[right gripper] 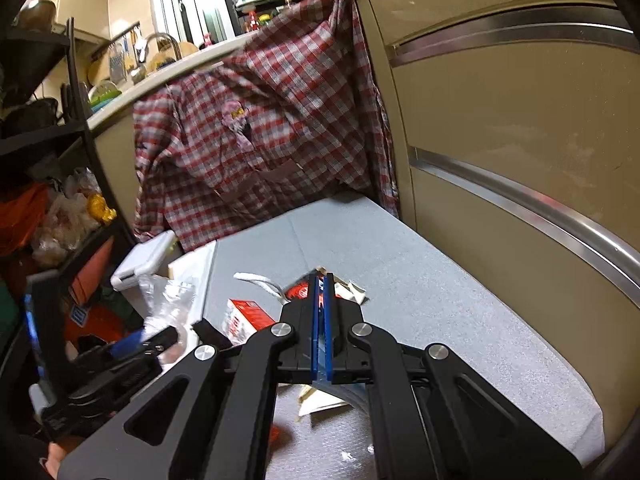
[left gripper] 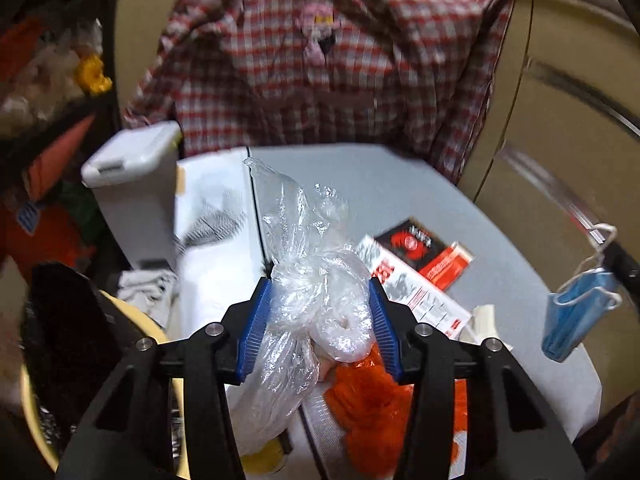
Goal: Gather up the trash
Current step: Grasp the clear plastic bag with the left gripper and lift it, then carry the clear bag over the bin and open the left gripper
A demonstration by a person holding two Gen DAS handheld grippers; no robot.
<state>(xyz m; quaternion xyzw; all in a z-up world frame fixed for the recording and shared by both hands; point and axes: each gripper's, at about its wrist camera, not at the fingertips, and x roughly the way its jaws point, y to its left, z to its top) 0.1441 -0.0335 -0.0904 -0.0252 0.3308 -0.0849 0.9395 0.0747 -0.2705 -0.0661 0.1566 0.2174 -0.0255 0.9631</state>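
Observation:
A crumpled clear plastic bag (left gripper: 308,264) stands between the blue pads of my left gripper (left gripper: 320,284), and both pads press on its sides. Under it lies orange plastic (left gripper: 372,408). A red, white and black carton (left gripper: 416,264) lies flat on the grey mat (left gripper: 400,188) just beyond. At the right edge my right gripper (left gripper: 618,260) carries a blue face mask (left gripper: 576,312) that dangles by its white loops. In the right wrist view that gripper (right gripper: 320,278) is shut, with a white loop (right gripper: 260,280) trailing to its left; the mask itself is hidden below.
A white lidded bin (left gripper: 132,184) stands left of the mat, and a yellow basin (left gripper: 32,408) lined with a black bag sits at lower left. A plaid shirt (left gripper: 312,60) hangs over the cabinet behind. Paper scraps (right gripper: 352,288) lie near the carton. Cluttered shelves (right gripper: 60,208) stand at the left.

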